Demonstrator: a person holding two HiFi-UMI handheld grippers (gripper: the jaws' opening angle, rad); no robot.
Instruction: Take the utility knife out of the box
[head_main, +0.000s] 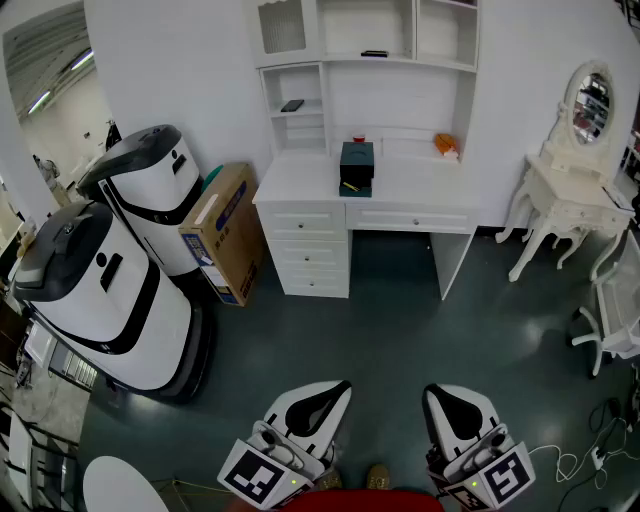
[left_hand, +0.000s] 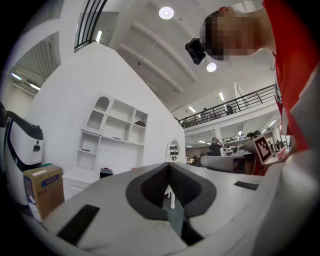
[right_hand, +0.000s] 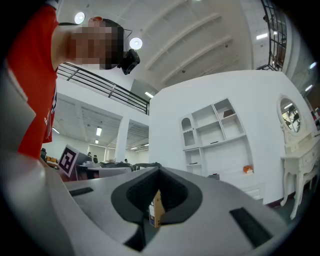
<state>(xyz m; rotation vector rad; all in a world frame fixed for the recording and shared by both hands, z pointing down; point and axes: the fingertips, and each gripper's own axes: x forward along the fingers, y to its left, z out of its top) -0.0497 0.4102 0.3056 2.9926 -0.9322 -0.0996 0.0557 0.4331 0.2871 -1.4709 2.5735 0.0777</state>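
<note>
dark box (head_main: 356, 163) sat on the white desk (head_main: 400, 190), mid-width near the back edge, just in front of the shelf unit (head_main: 365, 40). a small yellow-and-black bit (head_main: 350, 186) lay at the box's front foot; couldn't tell if that was the utility knife. an orange item (head_main: 446, 146) sat toward the desk's back right corner. a cardboard carton (head_main: 228, 232) stood on the floor beside the desk's left end. left gripper (head_main: 340, 388) and right gripper (head_main: 432, 392) were both held by the person, well back from the desk. jaws were closed together on each, nothing between them.
</note>
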